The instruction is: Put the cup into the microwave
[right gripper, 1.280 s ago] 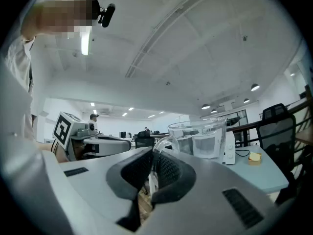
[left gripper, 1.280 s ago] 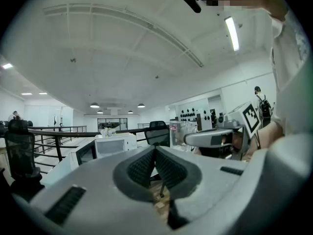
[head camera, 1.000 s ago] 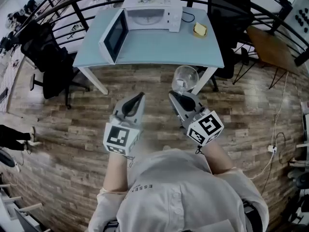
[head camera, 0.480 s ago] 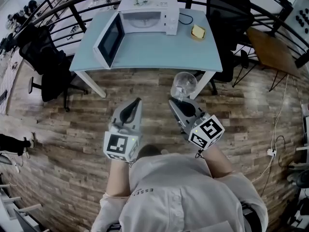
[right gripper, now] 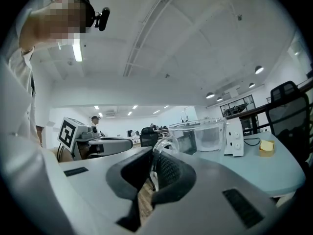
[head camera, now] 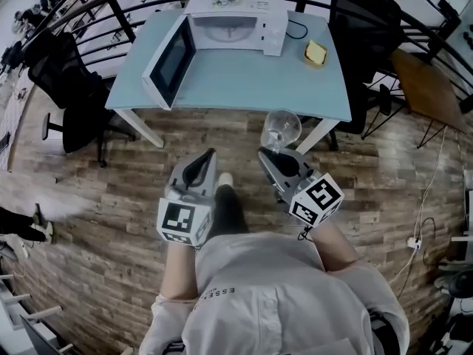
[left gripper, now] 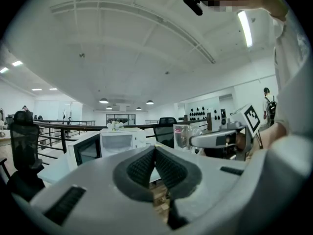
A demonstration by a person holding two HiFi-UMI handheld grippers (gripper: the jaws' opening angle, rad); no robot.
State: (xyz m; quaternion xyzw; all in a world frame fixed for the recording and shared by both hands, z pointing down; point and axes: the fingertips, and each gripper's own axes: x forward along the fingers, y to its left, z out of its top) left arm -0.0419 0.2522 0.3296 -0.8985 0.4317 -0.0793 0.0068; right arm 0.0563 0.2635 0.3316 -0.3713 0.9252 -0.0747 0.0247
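A clear glass cup [head camera: 281, 129] hangs over the wooden floor just short of the table's near edge. My right gripper [head camera: 267, 152] is shut on its handle; in the right gripper view the cup [right gripper: 200, 133] stands upright beyond the jaws. To its left, my left gripper [head camera: 209, 154] is shut with nothing in it, its pads [left gripper: 142, 166] meeting at the tip. The white microwave [head camera: 233, 26] sits at the back of the light blue table [head camera: 244, 80], and its door [head camera: 171, 61] is swung open to the left. The microwave [left gripper: 117, 142] also shows ahead in the left gripper view.
A small yellow block [head camera: 315, 52] lies on the table right of the microwave. Black office chairs stand left [head camera: 70, 87] and right [head camera: 362, 28] of the table, with a dark railing behind. A brown wooden table [head camera: 432, 87] stands at far right. The person's foot [head camera: 224, 180] is between the grippers.
Both grippers and the cup have moved forward toward the table, which now lies closer. The person's leg has stepped into view between the grippers. The grip on the cup is unchanged.
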